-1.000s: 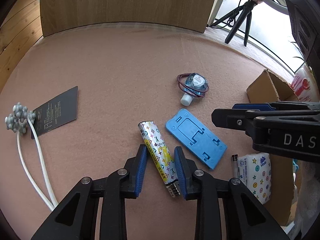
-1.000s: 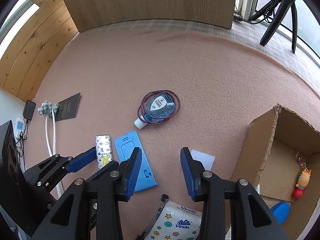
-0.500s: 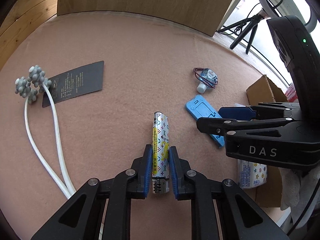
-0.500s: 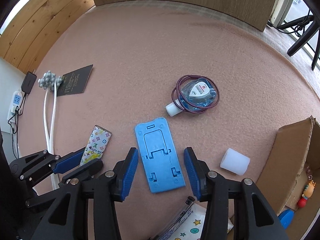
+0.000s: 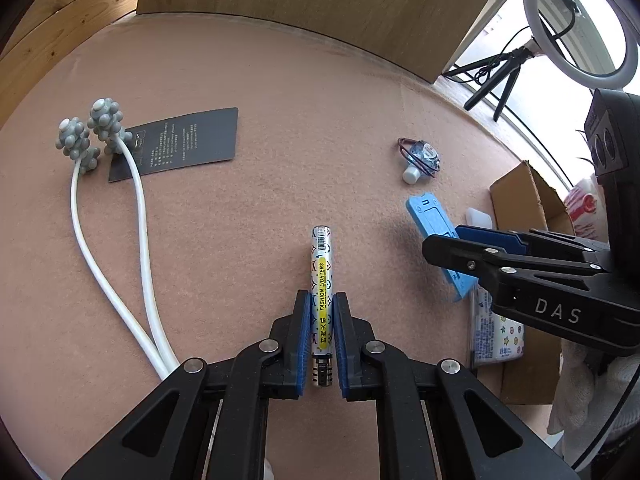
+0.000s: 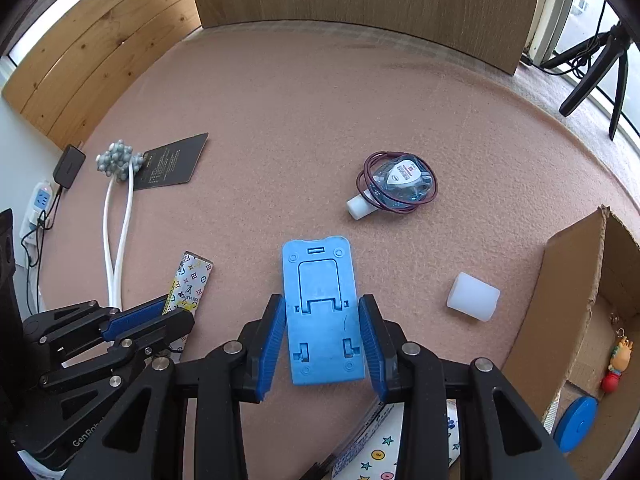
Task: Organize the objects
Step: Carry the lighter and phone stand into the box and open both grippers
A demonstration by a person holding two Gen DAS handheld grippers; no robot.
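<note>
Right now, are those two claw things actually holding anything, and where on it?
The left gripper is shut on the patterned lighter, clamping its lower half near the metal end. The right gripper straddles the blue phone stand, jaws beside its long edges, not yet closed.

Right tongs straddle the blue phone stand, pads apart.

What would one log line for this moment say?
left gripper: shut on lighter | right gripper: open, straddling blue stand | box: right

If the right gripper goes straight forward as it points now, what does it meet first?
Probably the clear blue bottle with the cord around it, past the blue phone stand already between the right gripper's fingers; depth is unclear.
</note>
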